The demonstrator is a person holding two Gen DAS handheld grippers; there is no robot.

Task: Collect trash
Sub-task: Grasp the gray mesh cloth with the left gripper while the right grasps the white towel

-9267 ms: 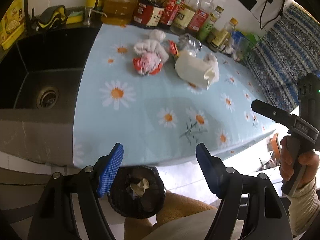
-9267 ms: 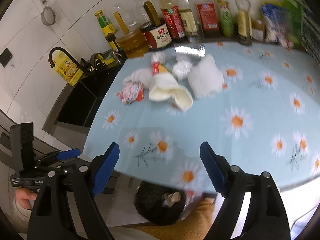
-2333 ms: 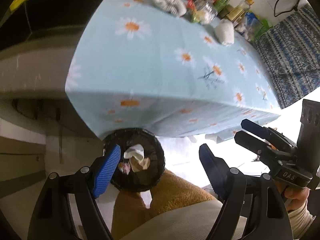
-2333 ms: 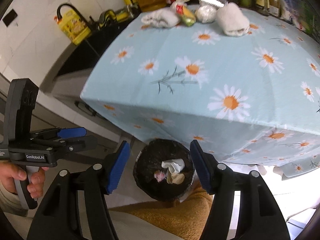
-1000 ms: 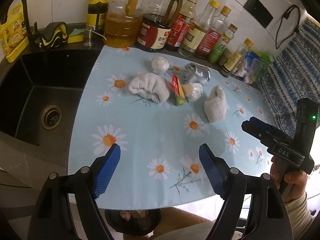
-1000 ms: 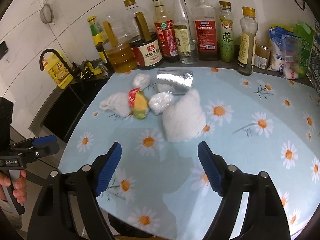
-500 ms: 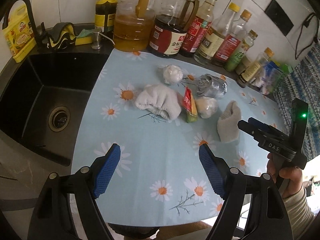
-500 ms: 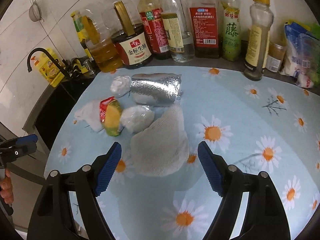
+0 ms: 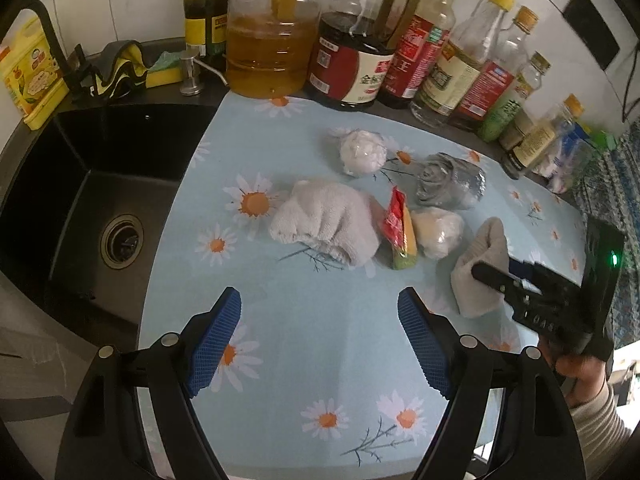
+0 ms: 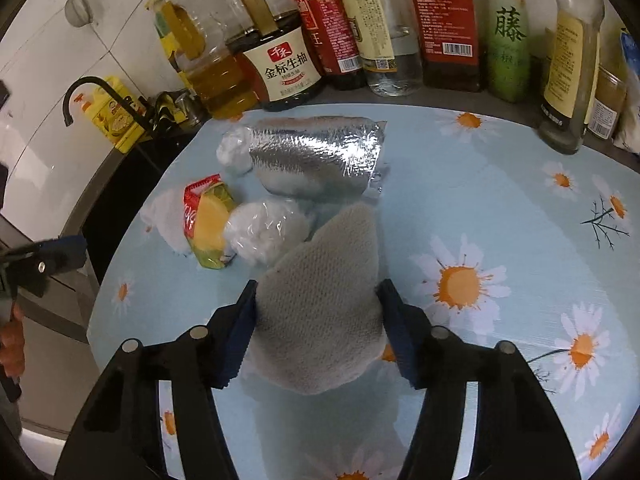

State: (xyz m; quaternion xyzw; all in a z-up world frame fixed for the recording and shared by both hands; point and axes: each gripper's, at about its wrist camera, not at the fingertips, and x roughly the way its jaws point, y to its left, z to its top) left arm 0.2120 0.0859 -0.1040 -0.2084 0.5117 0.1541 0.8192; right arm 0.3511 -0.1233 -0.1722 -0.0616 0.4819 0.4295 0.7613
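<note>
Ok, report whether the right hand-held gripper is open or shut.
Shut on the grey cloth: the right hand-held gripper has both blue pads pressed against the cloth's sides on the counter.

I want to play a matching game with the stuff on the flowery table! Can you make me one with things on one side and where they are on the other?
Things:
1. grey cloth
2. silver foil pack
3. red and yellow wrapper
4. left tongs

Places or states:
A. open, holding nothing
B. lying in front of the sauce bottles
C. between the pads of the right tongs
D. beside a plastic-wrapped white ball

Pairs: 1-C, 2-B, 3-D, 4-A
</note>
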